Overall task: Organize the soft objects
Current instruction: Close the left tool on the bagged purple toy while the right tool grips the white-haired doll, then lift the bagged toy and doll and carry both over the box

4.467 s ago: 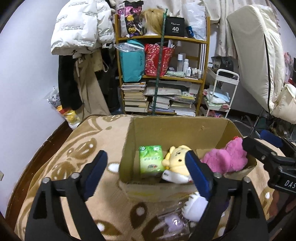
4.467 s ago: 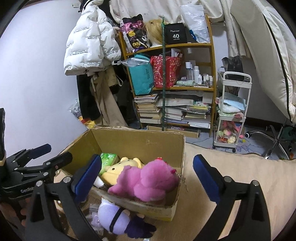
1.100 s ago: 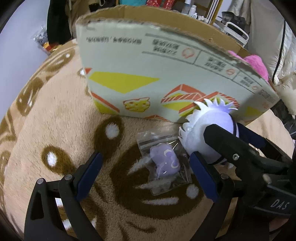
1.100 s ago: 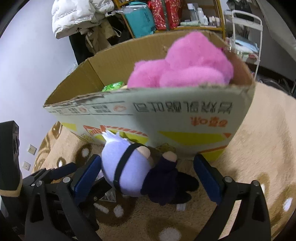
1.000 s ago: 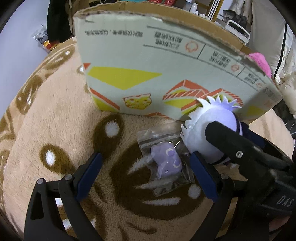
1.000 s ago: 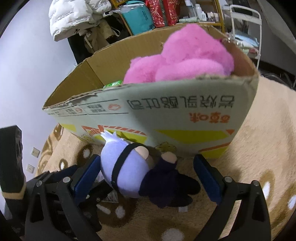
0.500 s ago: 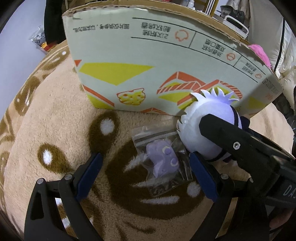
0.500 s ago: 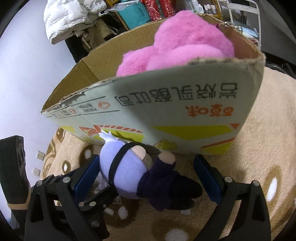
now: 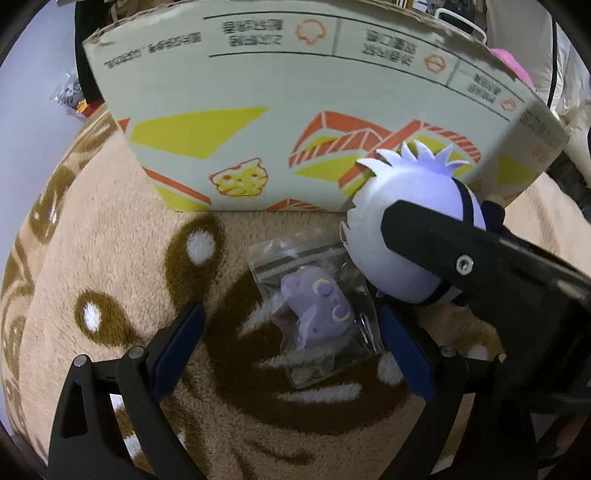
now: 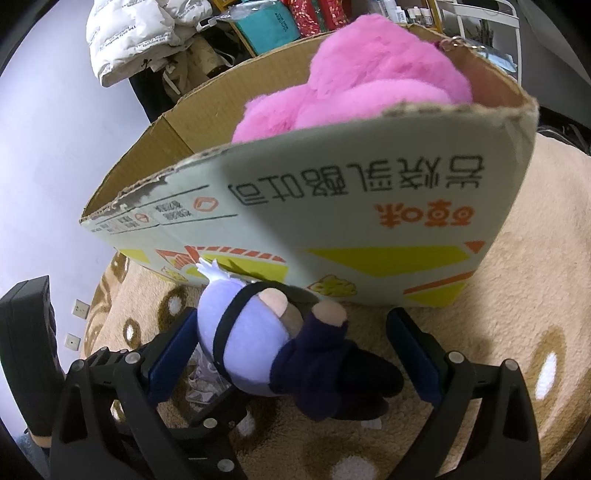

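Observation:
A small purple plush in a clear zip bag (image 9: pixel 314 306) lies on the tan blanket, between the open fingers of my left gripper (image 9: pixel 291 350). A white-haired doll in dark clothes (image 10: pixel 266 347) lies in front of the cardboard box (image 10: pixel 332 206), between the open fingers of my right gripper (image 10: pixel 291 354). The doll's head also shows in the left wrist view (image 9: pixel 410 229), partly behind the right gripper's black finger (image 9: pixel 443 240). A pink plush (image 10: pixel 354 70) sits inside the box.
The tan blanket with brown and white spots (image 9: pixel 110 258) covers the surface. The box wall (image 9: pixel 295 92) stands close ahead of both grippers. A white puffer jacket (image 10: pixel 136 33) and shelves lie behind the box.
Both grippers have dropped from above the box down to the blanket in front of it and moved closer to the bagged plush and the doll. Both remain open.

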Motion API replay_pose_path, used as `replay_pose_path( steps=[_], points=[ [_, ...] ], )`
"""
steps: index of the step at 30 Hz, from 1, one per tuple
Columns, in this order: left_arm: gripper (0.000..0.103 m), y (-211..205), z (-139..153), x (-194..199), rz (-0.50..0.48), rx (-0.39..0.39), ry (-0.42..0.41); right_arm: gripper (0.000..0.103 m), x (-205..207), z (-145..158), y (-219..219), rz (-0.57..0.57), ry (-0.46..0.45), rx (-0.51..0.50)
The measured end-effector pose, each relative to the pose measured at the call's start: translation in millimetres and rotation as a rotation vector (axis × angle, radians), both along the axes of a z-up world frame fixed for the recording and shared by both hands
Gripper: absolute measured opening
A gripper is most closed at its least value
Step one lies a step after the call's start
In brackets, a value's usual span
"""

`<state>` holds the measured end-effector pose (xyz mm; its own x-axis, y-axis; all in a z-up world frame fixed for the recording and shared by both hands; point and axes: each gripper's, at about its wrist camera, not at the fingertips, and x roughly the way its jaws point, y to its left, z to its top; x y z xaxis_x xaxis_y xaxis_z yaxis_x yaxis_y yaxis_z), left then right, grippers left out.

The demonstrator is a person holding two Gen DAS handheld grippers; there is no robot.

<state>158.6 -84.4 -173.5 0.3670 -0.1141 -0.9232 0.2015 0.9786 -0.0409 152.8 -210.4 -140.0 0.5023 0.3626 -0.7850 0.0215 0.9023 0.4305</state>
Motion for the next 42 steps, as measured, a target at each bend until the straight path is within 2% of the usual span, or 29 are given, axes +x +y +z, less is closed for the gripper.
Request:
replay_pose_path(
  steps=[2,4,6,7,8,10,13,20,27,37,42],
  points=[
    [0.093,2.1,0.4,-0.4,0.009,-0.018,-0.002,0.103,-0.1,-0.5,1.4,0.008,0.002,-0.003],
    [0.084,4.4,0.8,-1.6,0.019,-0.003,-0.007,0.103,-0.5,-1.7,4.0,0.022,0.007,0.006],
    [0.077,5.3,0.4,-3.2,0.018,0.0,-0.013,0.097,-1.6,-3.9,5.6,0.033,0.014,0.032],
    [0.069,6.0,1.0,-4.1,0.019,-0.002,-0.016,0.094,-2.2,-3.6,6.1,0.03,0.014,0.031],
    [0.065,6.4,2.1,-4.9,0.022,-0.007,-0.019,0.088,-2.8,-1.8,6.6,0.035,0.009,0.029],
    [0.049,9.9,5.0,-6.0,0.034,-0.011,-0.026,0.085,-3.9,0.4,8.7,0.044,0.006,0.025],
    [0.045,16.0,10.1,-7.9,0.052,-0.031,-0.029,0.073,-7.4,3.5,13.1,0.057,-0.005,0.027],
    [0.043,34.1,22.2,-18.8,0.071,-0.036,-0.043,0.07,-17.0,15.2,15.5,0.05,-0.031,-0.007],
    [0.043,50.2,50.8,-43.2,0.127,-0.019,-0.117,0.07,-41.0,43.4,-2.5,-0.003,-0.087,-0.029],
    [0.043,43.8,116.4,-86.3,0.108,-0.003,-0.371,0.07,-74.7,96.6,-12.2,-0.01,-0.227,-0.092],
    [0.043,52.8,141.2,-90.2,0.107,-0.018,-0.466,0.07,-85.2,127.0,-13.1,-0.025,-0.324,-0.12]
  ],
)
